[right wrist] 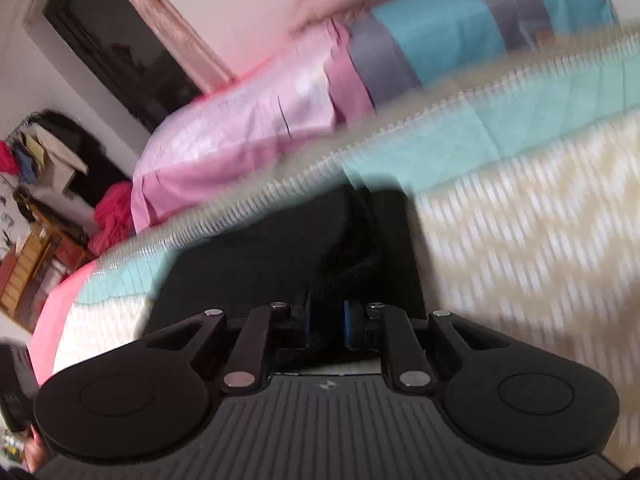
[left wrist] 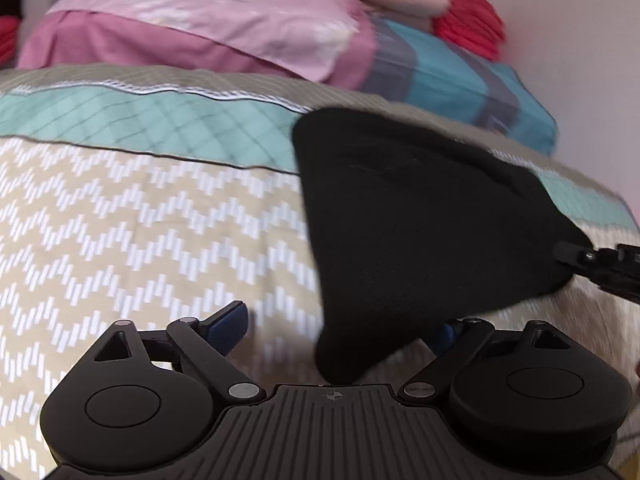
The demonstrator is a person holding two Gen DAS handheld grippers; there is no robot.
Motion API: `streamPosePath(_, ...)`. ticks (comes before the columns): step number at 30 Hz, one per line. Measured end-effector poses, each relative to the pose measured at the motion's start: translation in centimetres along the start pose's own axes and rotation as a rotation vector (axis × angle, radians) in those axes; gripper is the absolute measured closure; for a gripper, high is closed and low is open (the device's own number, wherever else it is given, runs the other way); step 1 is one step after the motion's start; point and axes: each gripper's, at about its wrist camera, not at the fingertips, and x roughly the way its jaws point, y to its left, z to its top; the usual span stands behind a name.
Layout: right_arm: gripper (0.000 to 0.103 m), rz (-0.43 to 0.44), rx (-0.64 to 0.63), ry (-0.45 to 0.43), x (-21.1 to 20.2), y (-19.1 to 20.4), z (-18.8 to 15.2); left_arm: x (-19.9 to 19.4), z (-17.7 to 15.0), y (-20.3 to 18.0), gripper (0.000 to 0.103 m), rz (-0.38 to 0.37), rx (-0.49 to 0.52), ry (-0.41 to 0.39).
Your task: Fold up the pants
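Black pants (left wrist: 400, 208) lie bunched on a bed quilt (left wrist: 140, 220) with a beige and white zigzag pattern and a teal band. In the left wrist view my left gripper (left wrist: 340, 320) stands open, its blue pads (left wrist: 228, 328) far apart. A lobe of the black cloth hangs down between them, close to the right finger, which it partly hides. My right gripper (left wrist: 568, 256) comes in from the right edge and pinches a corner of the pants. In the blurred right wrist view, the right gripper (right wrist: 328, 322) is shut on the black pants (right wrist: 260, 264).
At the head of the bed lie a pink pillow (left wrist: 200, 28) and a blue and grey striped pillow (left wrist: 460, 76), with a red cloth (left wrist: 472, 24) behind. A dark framed opening (right wrist: 120, 40) and a cluttered rack (right wrist: 40, 160) stand by the wall to the left.
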Motion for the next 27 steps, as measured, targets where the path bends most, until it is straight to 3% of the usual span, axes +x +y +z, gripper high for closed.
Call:
streamPosePath(2,0.074,0.025,0.003,-0.054,-0.8,0.2,-0.1,-0.8,-0.6,-0.5,0.000,-0.024,0.051,0.006)
streamPosePath(5,0.031,0.023,0.030,-0.170,-1.7,0.7,1.0,-2.7,-1.3,-0.2,0.000,-0.080,0.079,0.007)
streamPosePath(8,0.034,-0.003,-0.010,-0.174,-0.5,1.1,2.6,-4.6,-0.9,0.3,0.000,-0.116,0.059,-0.018)
streamPosePath(11,0.034,-0.070,-0.153,-0.191,0.7,2.9,3.1,-4.8,0.9,0.8,0.000,-0.109,0.028,-0.052)
streamPosePath(13,0.034,-0.124,-0.247,-0.215,1.3,4.2,3.3,-3.8,2.4,1.1,0.000,-0.089,-0.006,-0.068)
streamPosePath(15,0.033,-0.101,-0.294,-0.211,2.1,5.2,3.6,-2.0,4.0,1.1,0.000,-0.071,-0.040,-0.068)
streamPosePath(17,0.032,-0.078,-0.345,-0.164,3.6,5.8,3.6,0.5,5.1,0.8,0.000,-0.079,-0.058,-0.022)
streamPosePath(18,0.039,-0.107,-0.369,-0.130,4.7,5.7,3.7,2.0,5.4,0.5,0.000,-0.083,-0.054,0.017)
streamPosePath(19,0.044,-0.181,-0.348,-0.113,5.7,5.0,4.1,3.4,5.5,0.3,0.000,-0.074,-0.043,0.061)
streamPosePath(20,0.039,-0.234,-0.248,-0.112,5.8,3.6,5.0,4.5,5.3,0.1,0.000,-0.065,-0.035,0.092)
streamPosePath(22,0.039,-0.139,0.022,-0.137,3.9,0.0,6.3,4.9,4.9,0.6,0.000,-0.073,-0.058,0.104)
streamPosePath(23,0.032,-0.124,0.058,-0.155,2.7,-0.7,6.4,4.7,5.0,0.8,0.000,-0.085,-0.061,0.106)
streamPosePath(24,0.016,-0.118,0.042,-0.143,1.9,-1.0,6.2,4.4,5.2,1.1,0.000,-0.096,-0.059,0.099)
streamPosePath(25,0.011,-0.100,0.034,-0.110,1.4,-1.3,6.0,4.2,5.3,1.3,0.000,-0.097,-0.055,0.091)
streamPosePath(27,0.010,-0.030,0.065,-0.028,1.0,-2.1,5.0,4.2,5.8,1.4,0.000,-0.098,-0.056,0.091)
